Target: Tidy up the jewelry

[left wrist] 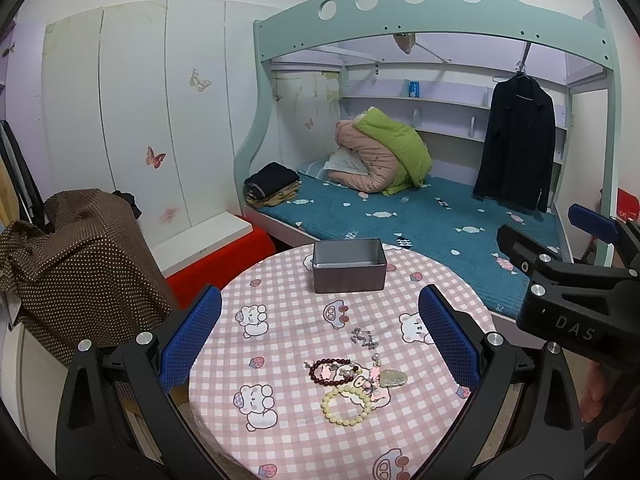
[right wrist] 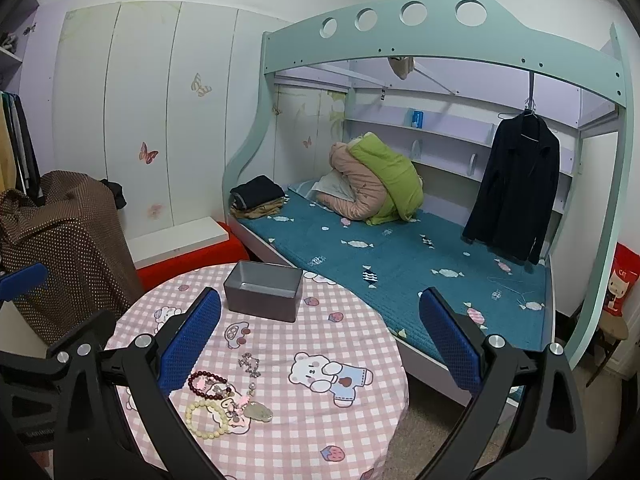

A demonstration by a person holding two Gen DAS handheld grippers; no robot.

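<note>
A small heap of jewelry lies on the round pink-checked table (left wrist: pixel 288 432): a cream bead bracelet (left wrist: pixel 347 405), a dark red bead bracelet (left wrist: pixel 325 372), a pale green pendant (left wrist: pixel 394 378) and a silver chain (left wrist: pixel 364 338). An open grey metal box (left wrist: pixel 349 265) stands at the table's far edge. My left gripper (left wrist: pixel 320 332) hovers open above the heap, nothing between its blue pads. My right gripper (right wrist: pixel 320 336) is open too, right of the jewelry: the cream bracelet (right wrist: pixel 206 418), red bracelet (right wrist: pixel 208 384), pendant (right wrist: pixel 259 411), box (right wrist: pixel 263 291). The right gripper (left wrist: pixel 560 248) also shows at the left wrist view's right edge.
A teal bunk bed (left wrist: pixel 432 216) with a folded quilt and a hanging dark coat (left wrist: pixel 516 144) stands behind the table. A brown dotted cloth (left wrist: pixel 76 264) covers something at the left, with a red stool (left wrist: pixel 224 256) beside it. A hand (left wrist: pixel 600 400) holds the right gripper.
</note>
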